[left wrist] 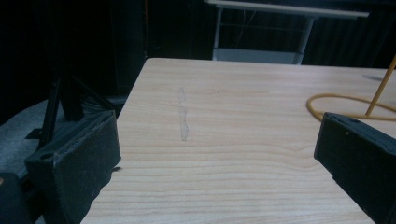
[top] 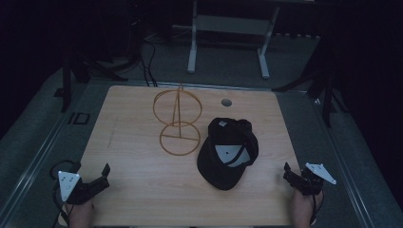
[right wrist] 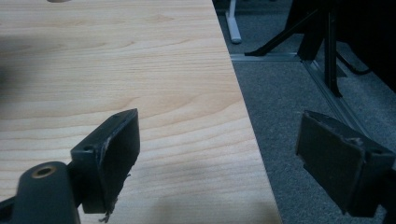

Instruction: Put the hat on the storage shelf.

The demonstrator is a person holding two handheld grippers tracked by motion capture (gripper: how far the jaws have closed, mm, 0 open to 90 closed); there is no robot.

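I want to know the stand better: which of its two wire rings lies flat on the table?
The ring nearer the person, crossed by one straight wire, lies flat on the table. The farther ring stands upright around the thin post.

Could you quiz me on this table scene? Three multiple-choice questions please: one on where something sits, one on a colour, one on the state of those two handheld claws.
1. Where does the cap lie relative to the wire stand?
A. To its right
B. To its left
C. On top of it

2. What colour is the wire stand?
A. Blue
B. Yellow
C. White

3. How are the left gripper and right gripper?
A. Both open, holding nothing
B. Both shut on the cap
C. One grips the stand

Answers: 1 A, the high view shows it so; 2 B, yellow wire; 3 A, jaws apart over bare table.
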